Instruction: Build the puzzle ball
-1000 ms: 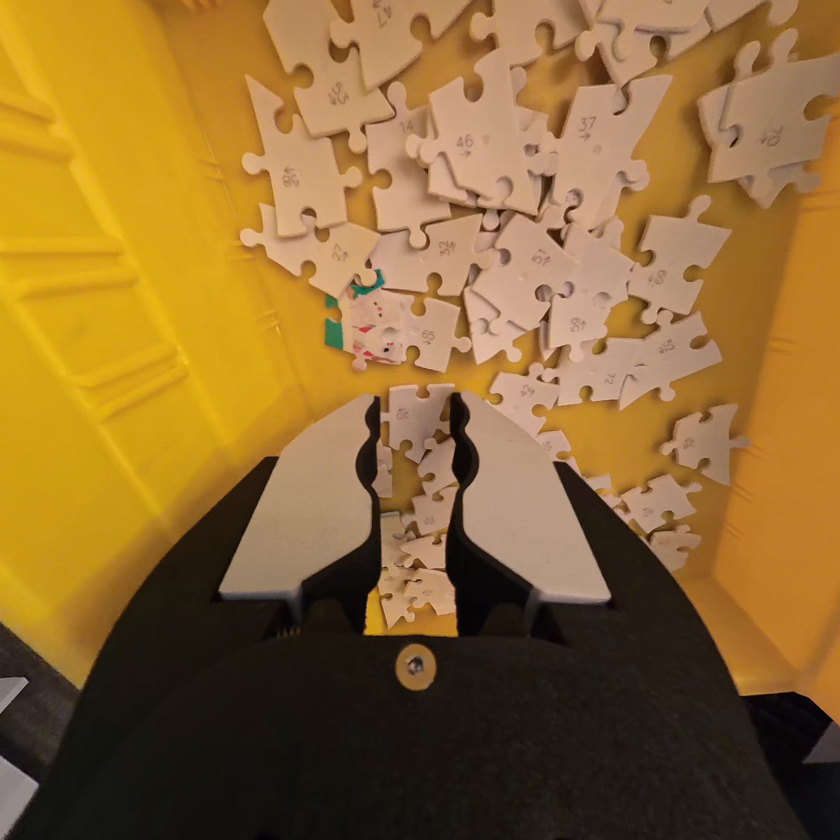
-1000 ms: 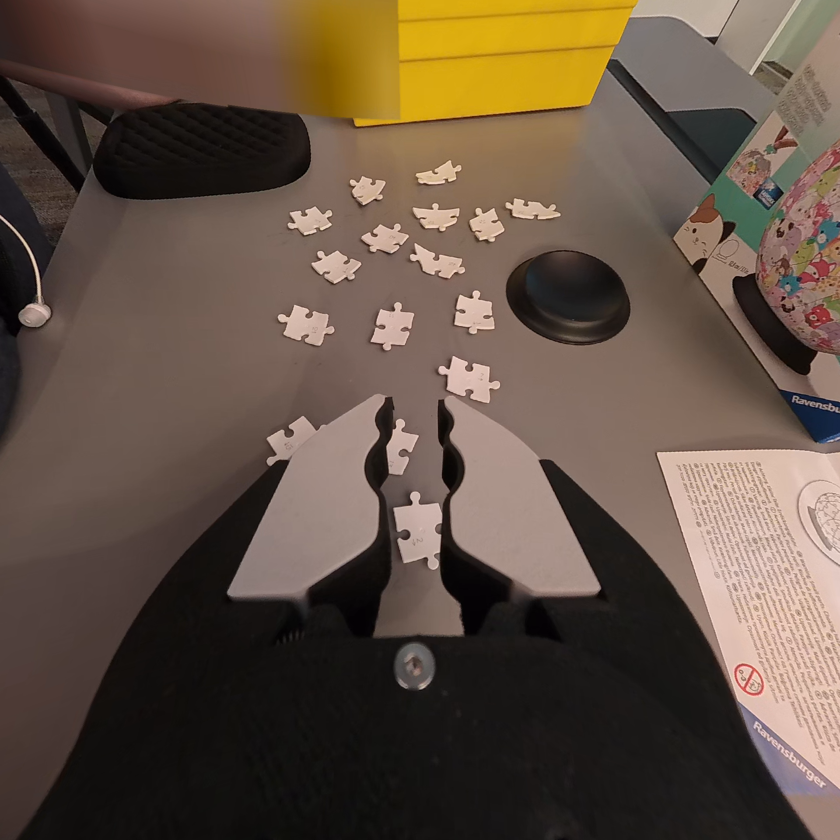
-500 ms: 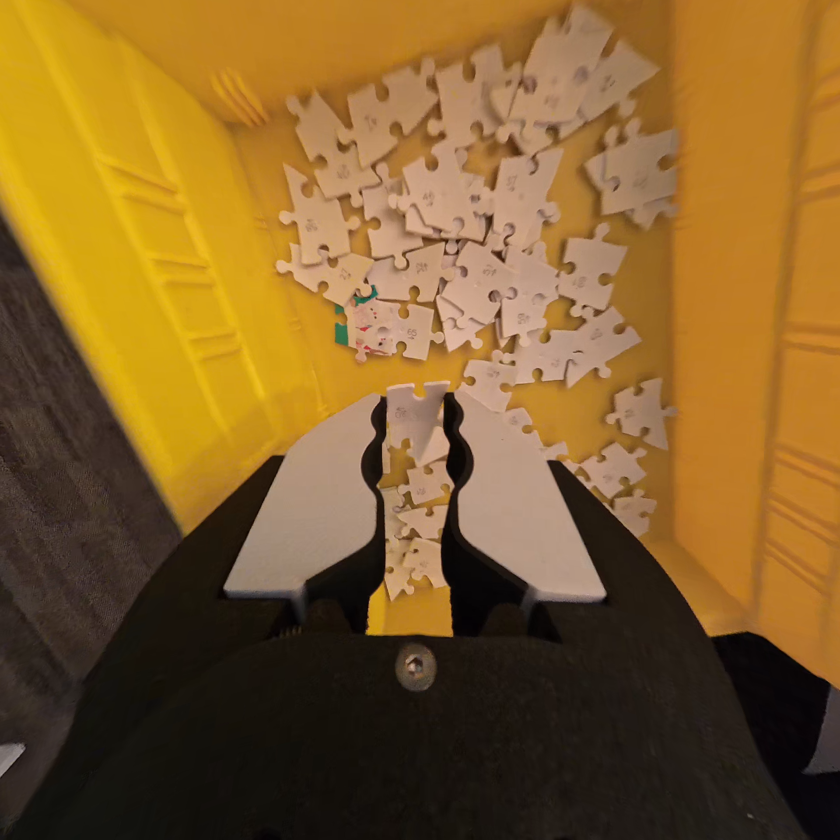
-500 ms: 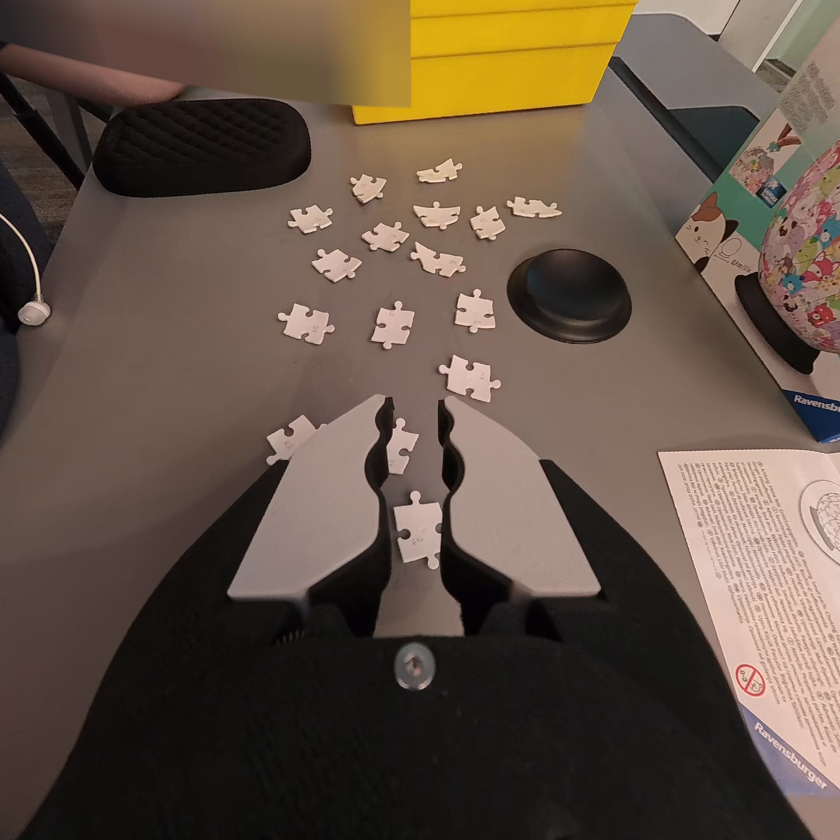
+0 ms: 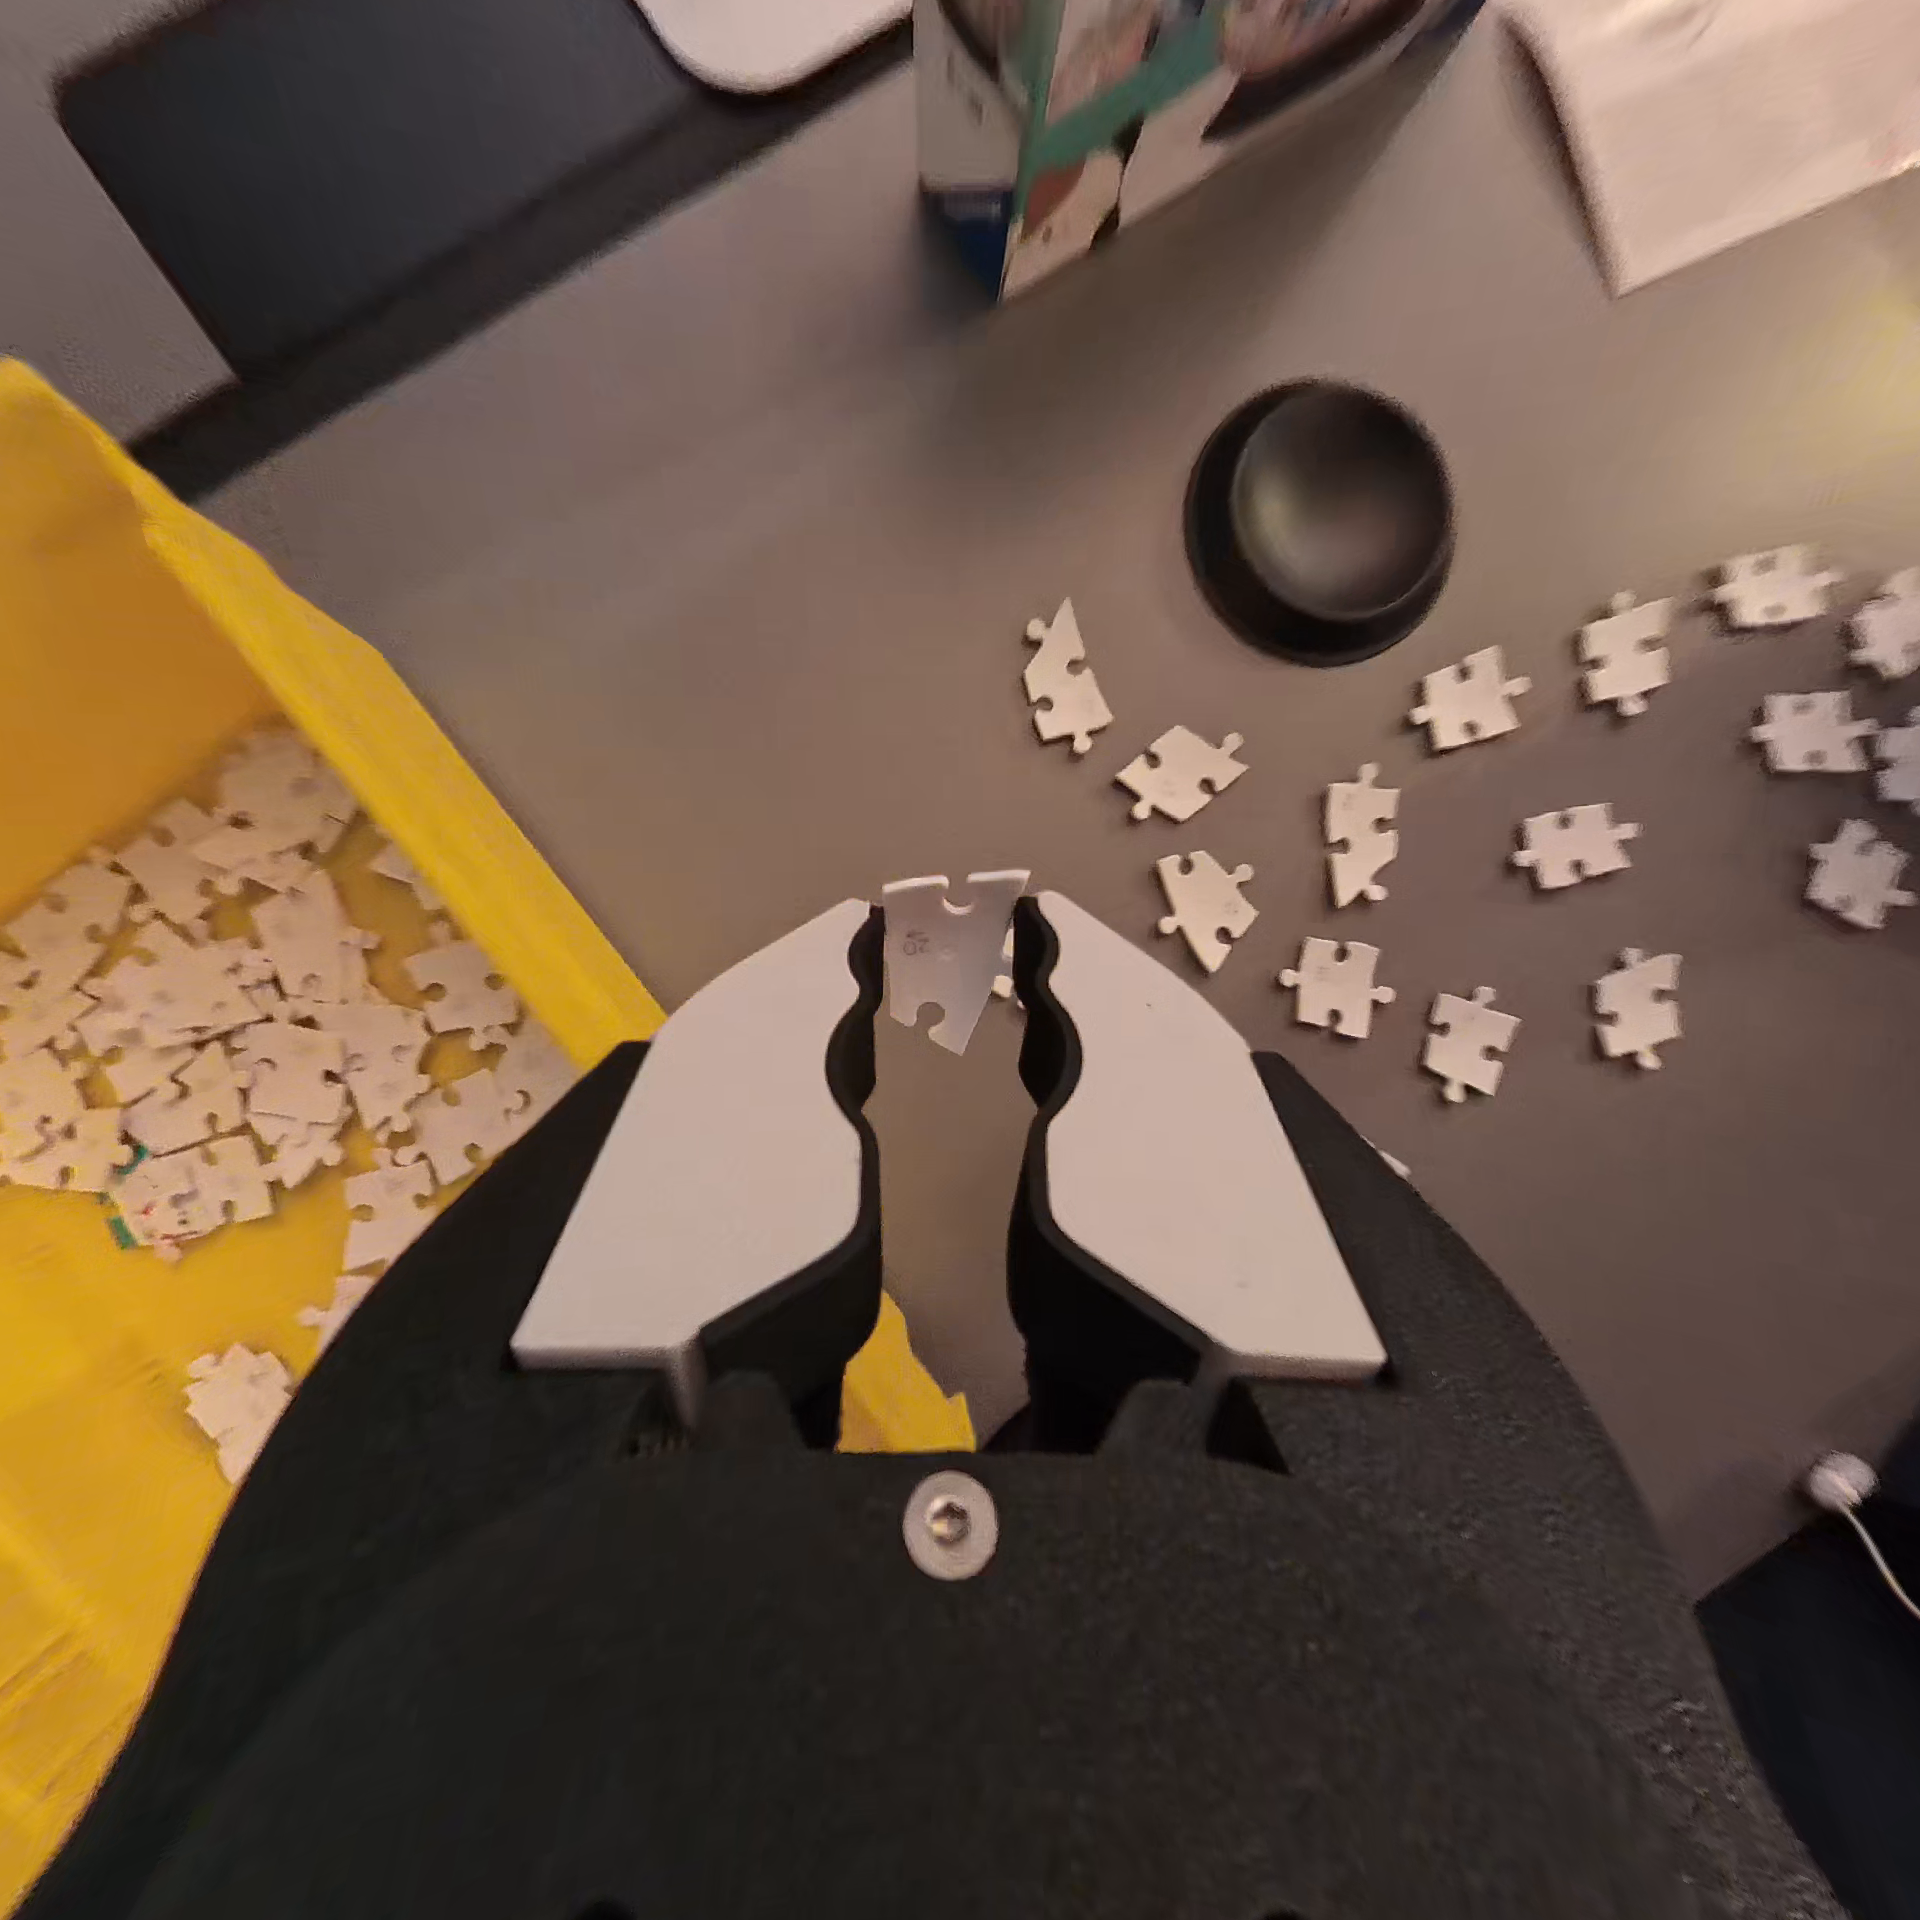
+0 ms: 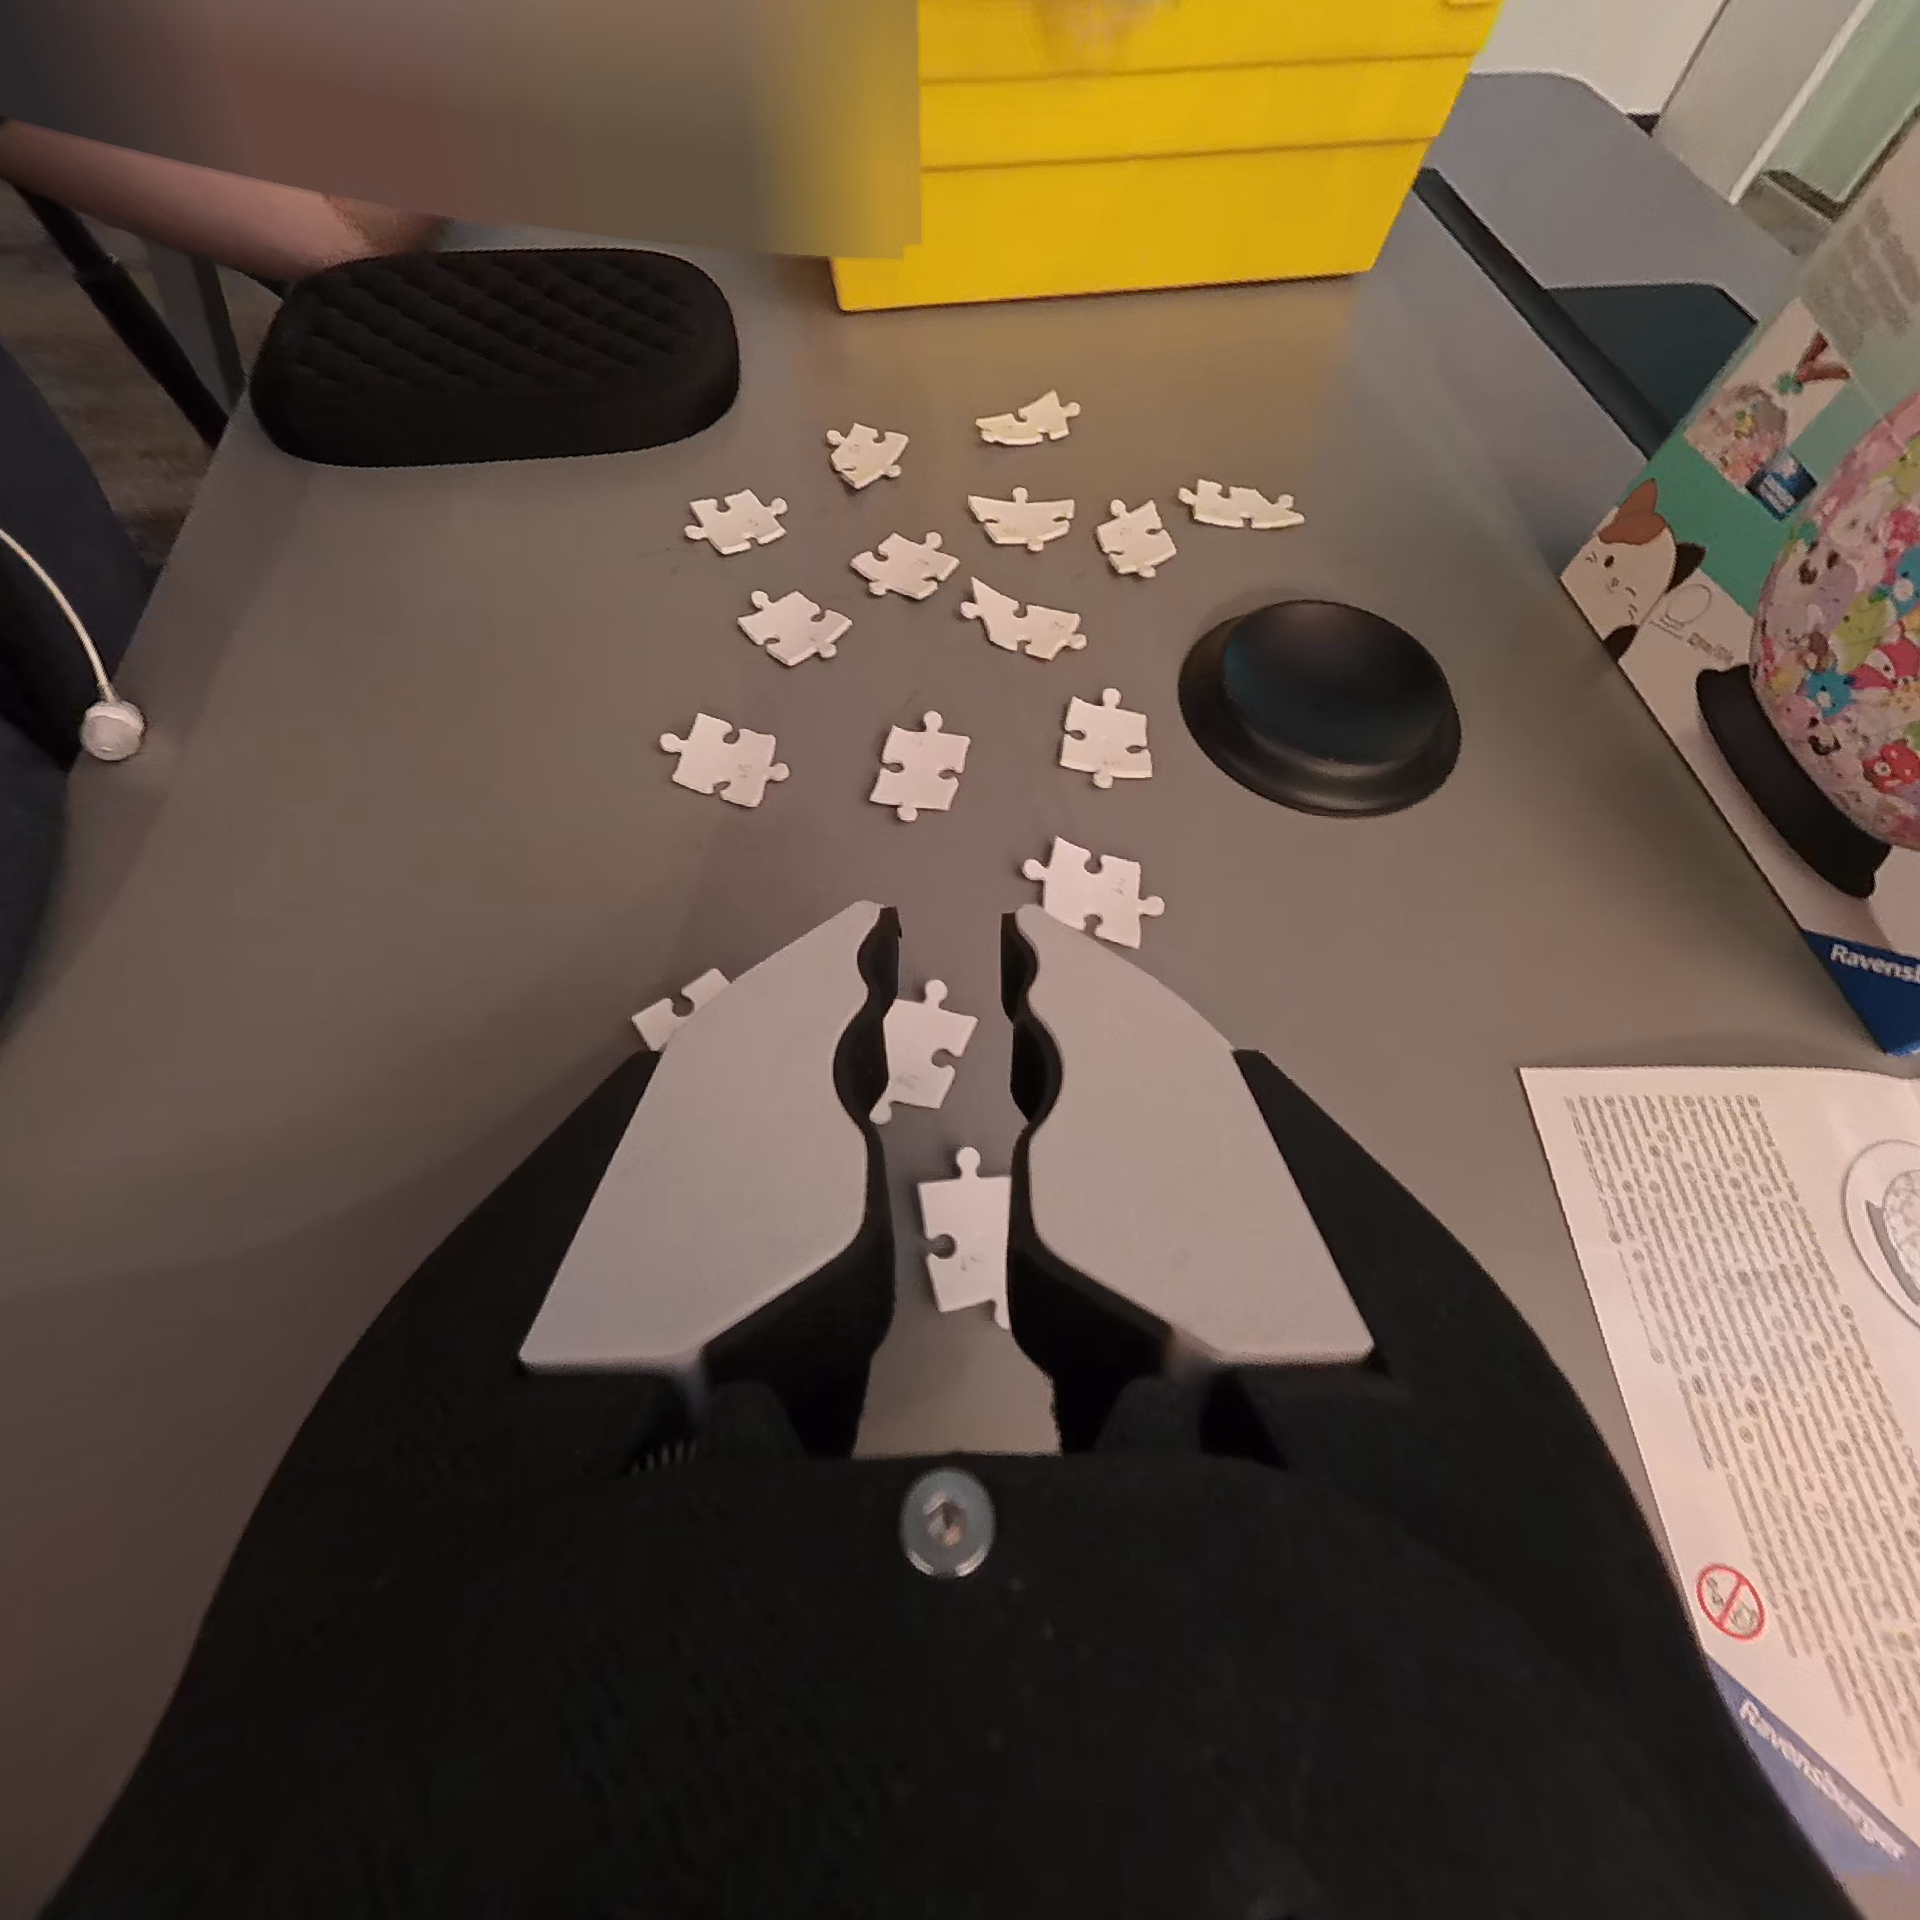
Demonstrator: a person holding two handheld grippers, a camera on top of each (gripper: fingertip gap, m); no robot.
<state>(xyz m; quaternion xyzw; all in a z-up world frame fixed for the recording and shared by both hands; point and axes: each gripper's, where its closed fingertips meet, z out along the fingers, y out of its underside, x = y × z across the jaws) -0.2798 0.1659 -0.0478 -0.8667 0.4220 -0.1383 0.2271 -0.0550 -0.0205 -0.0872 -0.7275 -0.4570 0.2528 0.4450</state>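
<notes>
Left hand-held gripper (image 5: 948,914): two flat grey fingers (image 5: 727,1122) with wavy black inner edges, set in a matt, grainy black body. The tips are nearly closed and pinch a single white puzzle piece (image 5: 948,961) by its side edges; the piece stands upright between them, blank side to the camera, one notch at its top edge and one at its lower edge. Left of the gripper sits a yellow plastic bin (image 5: 343,665) with a ribbed rim, holding a loose heap of white pieces (image 5: 239,1029). Ahead and to the right, on the smooth grey bench (image 5: 727,582), further pieces lie flat and apart from one another (image 5: 1340,977). Beyond them stands a round black stand (image 5: 1317,520) with a dished top, and farther still a printed cardboard box (image 5: 1049,145), blurred.

Right hand-held gripper (image 6: 948,920): same build, tips parted by a moderate gap and holding nothing. Two white pieces lie on the bench within the gap, one near the base (image 6: 966,1236) and one closer to the tips (image 6: 920,1044). Ahead, a spread of curved, knobbed pieces (image 6: 920,764) rests flat. To the right ahead are the black stand (image 6: 1317,707) and the box (image 6: 1766,582); a printed paper sheet (image 6: 1745,1299) lies near right. Far left ahead lies a quilted black pad (image 6: 499,353), and the yellow bin (image 6: 1164,177) is farthest.
</notes>
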